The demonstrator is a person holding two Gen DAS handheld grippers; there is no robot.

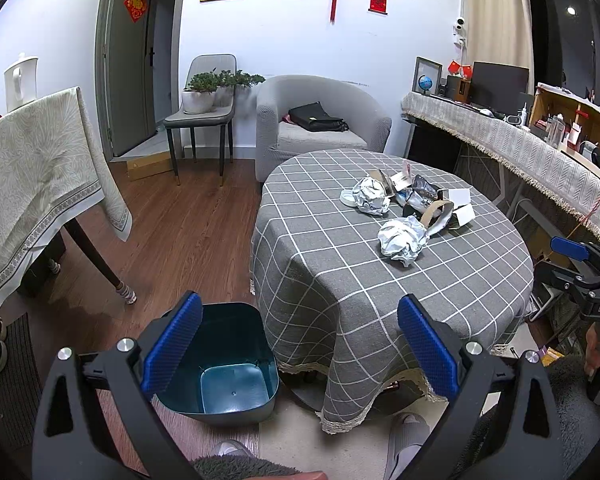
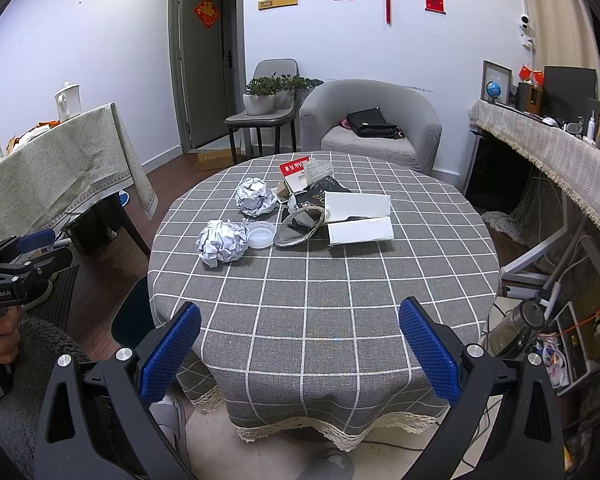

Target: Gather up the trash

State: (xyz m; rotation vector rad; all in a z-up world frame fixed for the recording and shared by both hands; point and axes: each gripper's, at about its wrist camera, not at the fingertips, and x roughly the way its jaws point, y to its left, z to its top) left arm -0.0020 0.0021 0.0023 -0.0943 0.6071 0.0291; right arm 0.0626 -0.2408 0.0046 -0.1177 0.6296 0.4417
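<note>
A white-walled living room holds a round table (image 2: 320, 288) draped in grey checked cloth, with a grey armchair (image 2: 370, 120) behind it. On the cloth sits a cluster of trash: two crumpled foil balls (image 2: 223, 241) (image 2: 256, 196), a clear plastic lid (image 2: 260, 233) touching the nearer ball, two white boxes (image 2: 359, 216) and dark wrappers (image 2: 320, 196). A dark blue bin (image 1: 224, 364) stands on the floor just beside the table. The left gripper (image 1: 300, 350) hangs over the bin, jaws spread wide and holding nothing; the right gripper (image 2: 300, 354) faces the table, equally wide and bare.
</note>
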